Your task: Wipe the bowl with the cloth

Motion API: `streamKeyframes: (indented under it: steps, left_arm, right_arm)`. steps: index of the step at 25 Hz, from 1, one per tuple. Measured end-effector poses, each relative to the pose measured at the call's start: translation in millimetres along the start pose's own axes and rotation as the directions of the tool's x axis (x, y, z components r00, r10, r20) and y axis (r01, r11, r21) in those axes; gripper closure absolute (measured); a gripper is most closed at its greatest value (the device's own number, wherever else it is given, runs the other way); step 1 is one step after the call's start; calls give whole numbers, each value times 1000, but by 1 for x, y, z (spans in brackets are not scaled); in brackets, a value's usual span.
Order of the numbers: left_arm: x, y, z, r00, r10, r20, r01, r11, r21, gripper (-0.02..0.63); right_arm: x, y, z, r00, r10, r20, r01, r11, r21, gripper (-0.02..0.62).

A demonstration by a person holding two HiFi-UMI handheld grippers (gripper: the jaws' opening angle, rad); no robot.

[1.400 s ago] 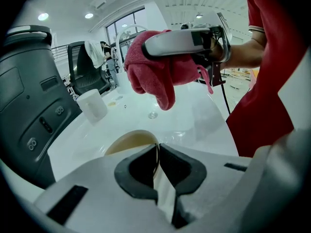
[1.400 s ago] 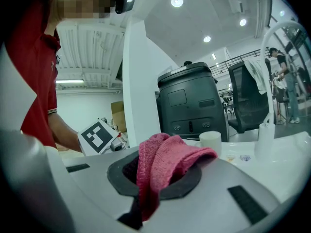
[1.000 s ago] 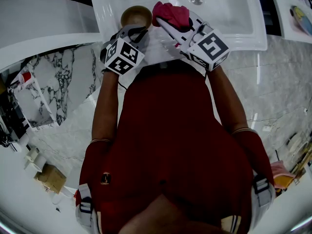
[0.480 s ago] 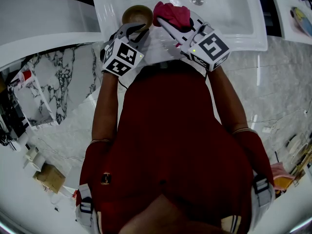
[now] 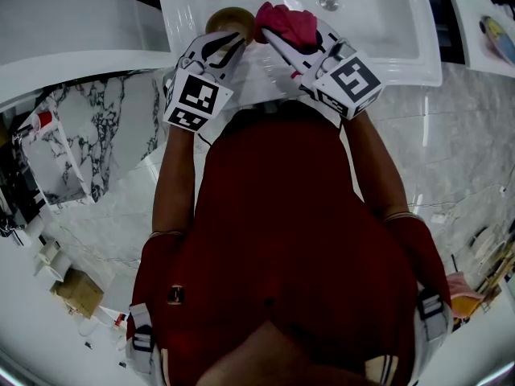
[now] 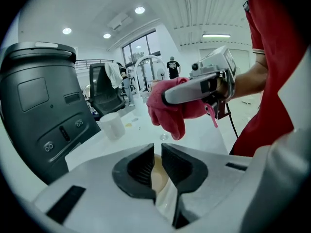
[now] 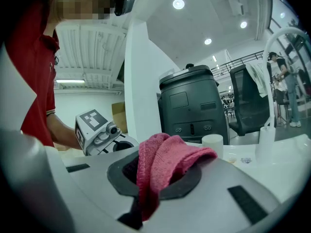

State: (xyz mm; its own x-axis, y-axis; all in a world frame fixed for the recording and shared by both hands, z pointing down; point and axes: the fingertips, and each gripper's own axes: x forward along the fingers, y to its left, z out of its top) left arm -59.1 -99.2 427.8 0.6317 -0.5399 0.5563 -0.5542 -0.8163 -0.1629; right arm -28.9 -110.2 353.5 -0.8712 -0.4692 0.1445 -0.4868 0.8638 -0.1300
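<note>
Bowl: the small round tan-brown bowl sits over the near-left corner of the white sink basin. From where I stand I can't tell whether it rests on the basin or is held off it.
Left claw: the left gripper has its jaws nearly together, pinching the bowl's thin rim. The left gripper view shows a tan sliver between the dark pads.
Cloth: the bunched pink knitted cloth is just to the right of the bowl. Whether they touch, I can't say.
Right claw: the right gripper is clamped on the cloth, and a fold spills out over its jaws.
Why held so: pinching the rim would steady the bowl and leave its hollow free. Holding the cloth as a wad gives a padded end to rub with. Working over the basin would catch any drips.
Arms: both forearms reach forward from the red-shirted torso and converge at the sink's front edge, with the grippers angled toward each other.
Stage: I judge the wiping is about to begin or has barely begun.
</note>
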Motion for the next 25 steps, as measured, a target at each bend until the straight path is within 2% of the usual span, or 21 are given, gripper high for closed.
streamKeyframes:
  steps: [6,13,19,25]
  left_arm:
    - [-19,9,21,995,59,78,-55,997,-60,568]
    - [-37,14,36,977,111,181,-86,986,-143,584]
    - [-53,20,49,946,163,281,-94,965,-244,598]
    - [-68,27,52,907,213,364,-80,934,-347,600]
  right_arm:
    - [0,7,5,1000,5,12,-5,1000,-9,566]
    - [-1,15,10,1000,6,21,-6,1000,-15,566]
    - [-3,18,15,999,2,33,-1,1000,-14,566]
    - [-4,22,21,999,-6,43,7,1000,-22,566]
